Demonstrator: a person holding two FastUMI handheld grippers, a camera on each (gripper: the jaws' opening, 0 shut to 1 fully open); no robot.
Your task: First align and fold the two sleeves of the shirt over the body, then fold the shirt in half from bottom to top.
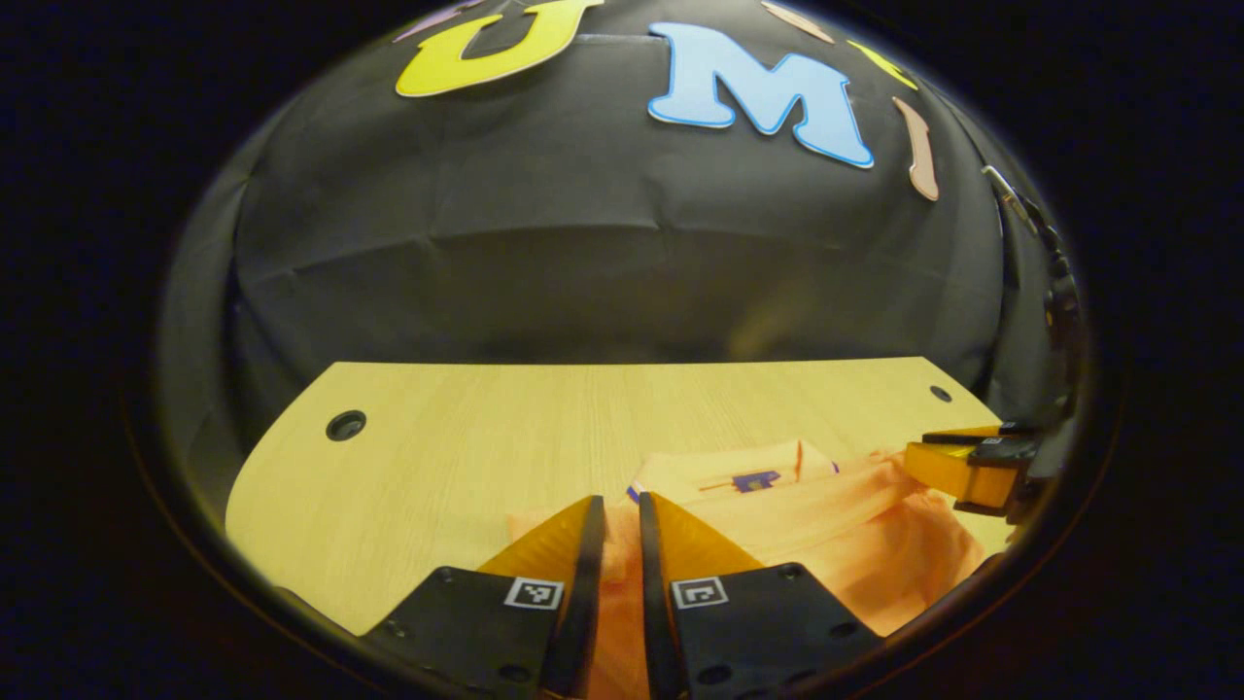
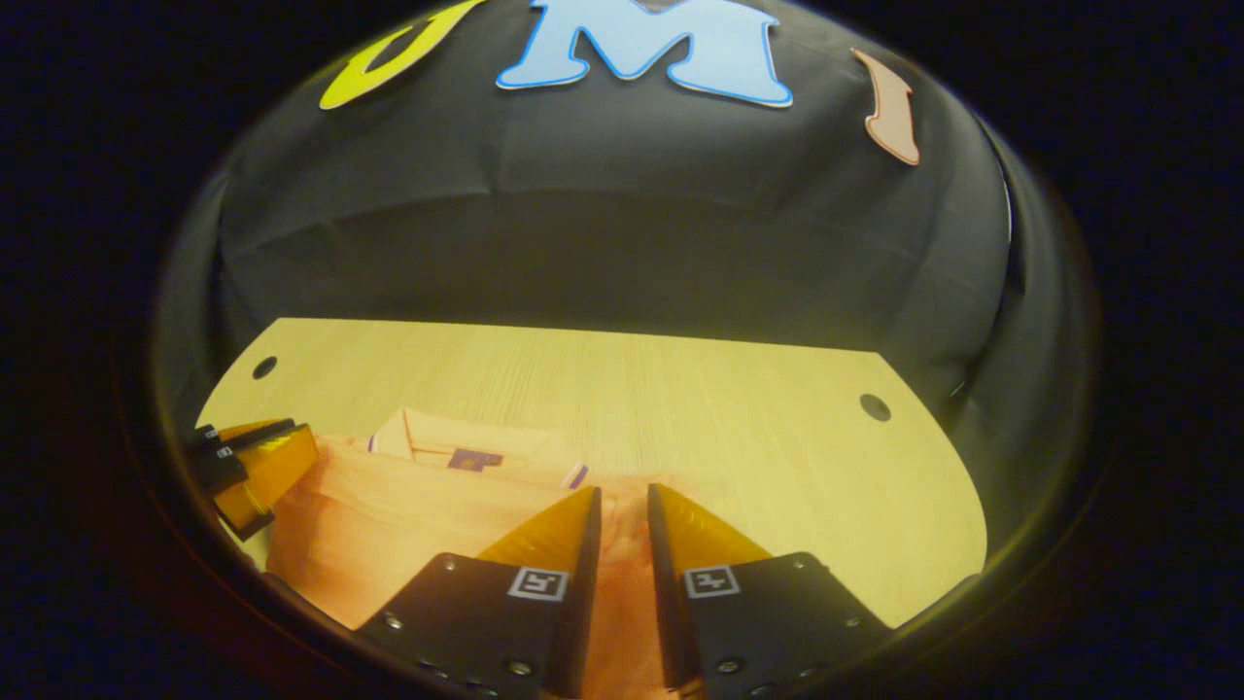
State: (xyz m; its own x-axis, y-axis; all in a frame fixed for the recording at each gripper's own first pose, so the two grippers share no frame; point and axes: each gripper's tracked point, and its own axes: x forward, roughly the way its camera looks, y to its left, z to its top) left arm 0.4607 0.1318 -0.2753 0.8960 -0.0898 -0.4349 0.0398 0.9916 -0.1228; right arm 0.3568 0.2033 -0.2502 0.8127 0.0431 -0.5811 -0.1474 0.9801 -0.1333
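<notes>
Gripping orange polo shirt (image 1: 836,525) cloth, left gripper (image 1: 622,544) and right gripper (image 2: 624,540) nearly closed on folds; collar at 12 o'clock. Fabric soft, light, likely slips; grip hem corners.

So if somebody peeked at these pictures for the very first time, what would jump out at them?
The orange shirt first, lying bunched on the pale wooden table, its collar toward the back. Next, the left tongs low in the left gripper view, nearly closed with orange cloth between their fingers, and the right tongs doing much the same at the shirt's other side in the right gripper view.
</notes>
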